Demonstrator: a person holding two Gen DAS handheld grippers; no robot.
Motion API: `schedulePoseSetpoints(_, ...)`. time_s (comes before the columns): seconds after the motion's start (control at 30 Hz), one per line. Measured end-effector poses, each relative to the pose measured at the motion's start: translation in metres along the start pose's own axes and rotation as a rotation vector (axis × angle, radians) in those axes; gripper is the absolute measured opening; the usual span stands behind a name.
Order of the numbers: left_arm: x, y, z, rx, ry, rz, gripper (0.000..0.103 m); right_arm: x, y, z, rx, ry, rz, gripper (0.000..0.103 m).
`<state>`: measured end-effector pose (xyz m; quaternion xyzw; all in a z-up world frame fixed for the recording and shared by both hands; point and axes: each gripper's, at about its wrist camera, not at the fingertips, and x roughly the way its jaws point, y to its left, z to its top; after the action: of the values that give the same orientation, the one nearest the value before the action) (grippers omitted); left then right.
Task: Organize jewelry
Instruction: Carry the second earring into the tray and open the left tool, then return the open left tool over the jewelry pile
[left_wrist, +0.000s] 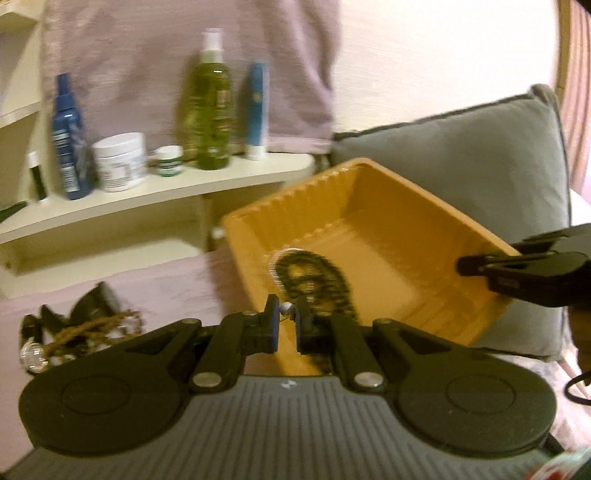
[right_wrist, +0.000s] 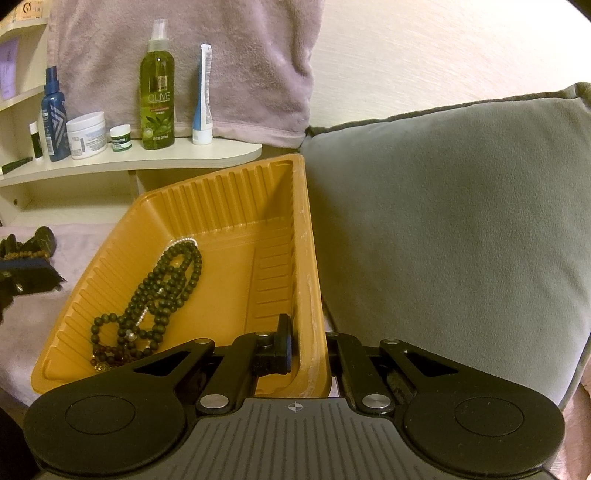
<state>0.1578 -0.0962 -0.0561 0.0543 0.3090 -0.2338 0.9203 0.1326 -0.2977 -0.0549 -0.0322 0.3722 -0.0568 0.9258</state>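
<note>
An orange plastic tray (right_wrist: 229, 206) is tilted up; my right gripper (right_wrist: 308, 350) is shut on its right wall (right_wrist: 310, 295). Dark bead necklaces (right_wrist: 162, 291) with a thin pearl strand lie inside the tray. In the left wrist view the tray (left_wrist: 369, 221) is ahead, the beads (left_wrist: 317, 280) blurred inside it. My left gripper (left_wrist: 286, 325) is nearly shut on a small silver bead or clasp (left_wrist: 286, 307) at the tray's near edge. The right gripper's fingers (left_wrist: 491, 266) show on the tray's right rim.
A pile of jewelry (left_wrist: 74, 332) with a brown braided cord and a watch lies on the pink cloth at the left. A grey cushion (right_wrist: 443, 229) stands behind and right of the tray. A shelf (right_wrist: 147, 158) holds bottles and jars.
</note>
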Motion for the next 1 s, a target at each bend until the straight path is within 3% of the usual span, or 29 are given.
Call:
schedulePoseSetpoints(0.5,0.013,-0.028,-0.001,0.061,0.032,-0.077,0.008,0.0,-0.001,-0.001,0.011,0.002,0.004,0.005)
schedulePoseSetpoints(0.6,0.011,-0.029,-0.002,0.063,0.022,-0.077,0.024,0.0,-0.001,-0.001,0.011,0.001,0.005,0.005)
schedulePoseSetpoints(0.8,0.001,-0.016,-0.002,0.035,0.004,-0.041,0.024,0.0,-0.001,0.0,0.011,0.0,0.005,0.005)
schedulePoseSetpoints(1.0,-0.012,0.013,-0.008,-0.022,-0.006,0.057,0.024,-0.001,0.0,0.001,0.01,-0.002,0.005,0.005)
